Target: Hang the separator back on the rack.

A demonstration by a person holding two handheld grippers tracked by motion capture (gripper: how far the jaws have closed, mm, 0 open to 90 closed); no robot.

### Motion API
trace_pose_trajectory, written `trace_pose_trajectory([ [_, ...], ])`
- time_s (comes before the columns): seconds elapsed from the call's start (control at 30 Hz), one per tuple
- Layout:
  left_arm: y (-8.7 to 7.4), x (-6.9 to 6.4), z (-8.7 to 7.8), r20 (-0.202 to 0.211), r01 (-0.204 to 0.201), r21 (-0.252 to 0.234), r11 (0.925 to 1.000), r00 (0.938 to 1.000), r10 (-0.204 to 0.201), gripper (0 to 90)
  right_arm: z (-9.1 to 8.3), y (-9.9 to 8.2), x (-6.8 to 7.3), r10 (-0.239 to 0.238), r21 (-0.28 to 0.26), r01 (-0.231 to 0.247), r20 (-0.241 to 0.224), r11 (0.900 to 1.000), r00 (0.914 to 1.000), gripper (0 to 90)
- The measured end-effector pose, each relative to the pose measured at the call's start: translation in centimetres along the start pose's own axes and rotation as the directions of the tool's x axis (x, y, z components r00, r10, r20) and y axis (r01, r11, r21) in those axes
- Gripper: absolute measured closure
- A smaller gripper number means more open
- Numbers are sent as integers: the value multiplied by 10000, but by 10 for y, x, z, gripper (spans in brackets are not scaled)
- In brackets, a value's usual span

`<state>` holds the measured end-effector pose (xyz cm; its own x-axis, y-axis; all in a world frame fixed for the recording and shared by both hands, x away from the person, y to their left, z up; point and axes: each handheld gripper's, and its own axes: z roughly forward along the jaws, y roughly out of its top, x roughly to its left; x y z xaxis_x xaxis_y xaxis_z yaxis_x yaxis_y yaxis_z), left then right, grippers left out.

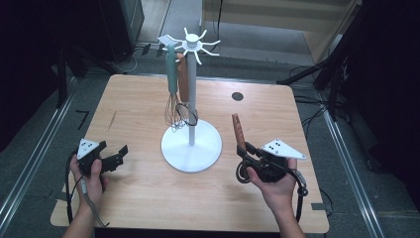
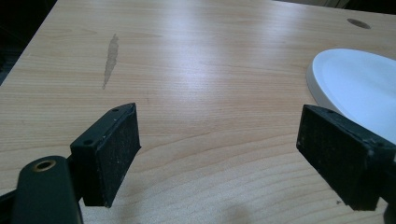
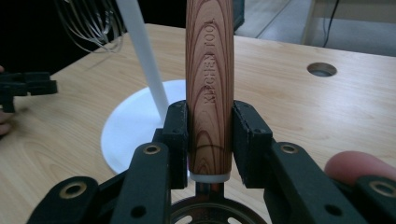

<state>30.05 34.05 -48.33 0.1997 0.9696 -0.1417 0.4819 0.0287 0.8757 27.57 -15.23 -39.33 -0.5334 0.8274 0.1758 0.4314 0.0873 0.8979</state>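
A white utensil stand (image 1: pixel 191 99) rises from a round base (image 1: pixel 191 146) at the table's middle. A teal-handled whisk (image 1: pixel 171 69) and a wood-handled whisk (image 1: pixel 183 79) hang from its top hooks. My right gripper (image 1: pixel 246 151) is right of the base, shut on a wooden-handled utensil (image 1: pixel 238 130) whose handle points away and up. In the right gripper view the pads of that gripper (image 3: pixel 209 135) clamp the handle (image 3: pixel 209 84) just above its dark slotted head (image 3: pixel 210 212). My left gripper (image 1: pixel 113 151) rests at the left, open with nothing between its jaws, above bare wood (image 2: pixel 219 140).
The stand's base (image 2: pixel 359 88) lies to the right of the left gripper. A round hole (image 1: pixel 237 96) sits in the tabletop at the back right. The pole (image 3: pixel 142 51) and whisk wires (image 3: pixel 91 23) stand ahead and left of the right gripper. Dark floor and cables surround the table.
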Motion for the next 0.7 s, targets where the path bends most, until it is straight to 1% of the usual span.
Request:
trace_pose_trajectory([
  [0.1, 0, 0, 0, -6, 37, -6, 10000, 10000, -37, 138, -1, 6, 7, -112, -202, 106, -272, 9997, 9996, 708],
  [0.17, 0, 0, 0, -9, 21, -1, 10000, 10000, -21, 138, -2, 9, 11, -214, -355, 201, -370, 9992, 9991, 707],
  [0.43, 0, 0, 0, -12, 15, -20, 10000, 10000, -15, 138, -4, 28, 24, -369, -1007, 318, -489, 9944, 9981, 707],
  [0.6, 0, 0, 0, -13, -8, -20, 10000, 10000, 8, 138, -5, 39, 33, -590, -1384, 525, -434, 9890, 9973, 707],
  [0.7, 0, 0, 0, -2, -4, -4, 10000, 10000, 4, 138, -6, 44, 38, -752, -1502, 688, -374, 9863, 9965, 708],
])
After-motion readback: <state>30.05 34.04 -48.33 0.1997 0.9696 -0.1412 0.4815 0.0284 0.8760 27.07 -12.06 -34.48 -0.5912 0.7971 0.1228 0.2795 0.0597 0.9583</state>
